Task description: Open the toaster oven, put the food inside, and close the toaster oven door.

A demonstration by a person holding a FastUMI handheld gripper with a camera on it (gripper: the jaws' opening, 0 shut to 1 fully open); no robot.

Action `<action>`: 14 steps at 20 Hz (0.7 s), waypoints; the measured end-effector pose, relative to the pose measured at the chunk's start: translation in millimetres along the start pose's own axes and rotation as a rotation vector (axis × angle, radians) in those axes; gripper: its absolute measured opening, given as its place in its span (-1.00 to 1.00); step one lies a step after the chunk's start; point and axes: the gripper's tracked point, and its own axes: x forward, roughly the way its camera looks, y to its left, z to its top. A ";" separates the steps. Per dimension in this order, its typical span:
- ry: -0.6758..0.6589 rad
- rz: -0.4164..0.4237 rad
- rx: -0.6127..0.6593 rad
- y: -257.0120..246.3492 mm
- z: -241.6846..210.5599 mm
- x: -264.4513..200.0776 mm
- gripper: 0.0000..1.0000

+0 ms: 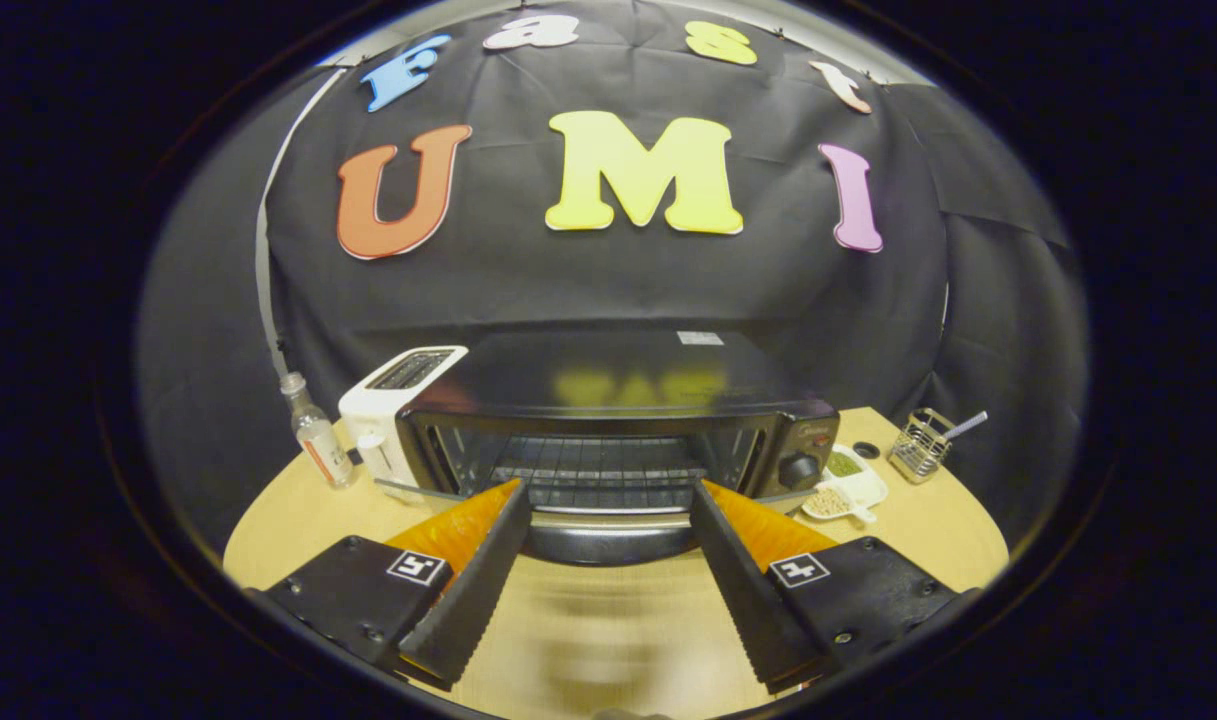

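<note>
The black toaster oven (618,375) stands on the wooden table just ahead of my fingers. Its door (608,518) hangs down flat toward me, and the dark handle (608,545) lies between my two fingers. Inside, the wire rack (598,472) is bare as far as I can see. The control knob (798,470) is on the oven's right side. My gripper (606,495) is open, its fingers spread wide on either side of the lowered door's front edge, with nothing pressed between them.
Left of the oven stand a white slot toaster (393,400) and a small clear bottle (316,432). To its right sit a white divided dish (846,490) with beans and green bits, and a wire basket (920,443) holding a utensil. Bare tabletop (588,630) lies under my fingers.
</note>
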 end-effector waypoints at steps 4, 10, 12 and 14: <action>0.050 -0.001 0.004 -2.1 -39.3 -19.0 1.00; 0.163 0.003 -0.010 -5.4 -106.2 -32.9 1.00; 0.196 0.007 -0.007 -4.5 -123.4 -32.3 1.00; 0.245 0.008 -0.009 -5.9 -141.1 -29.9 1.00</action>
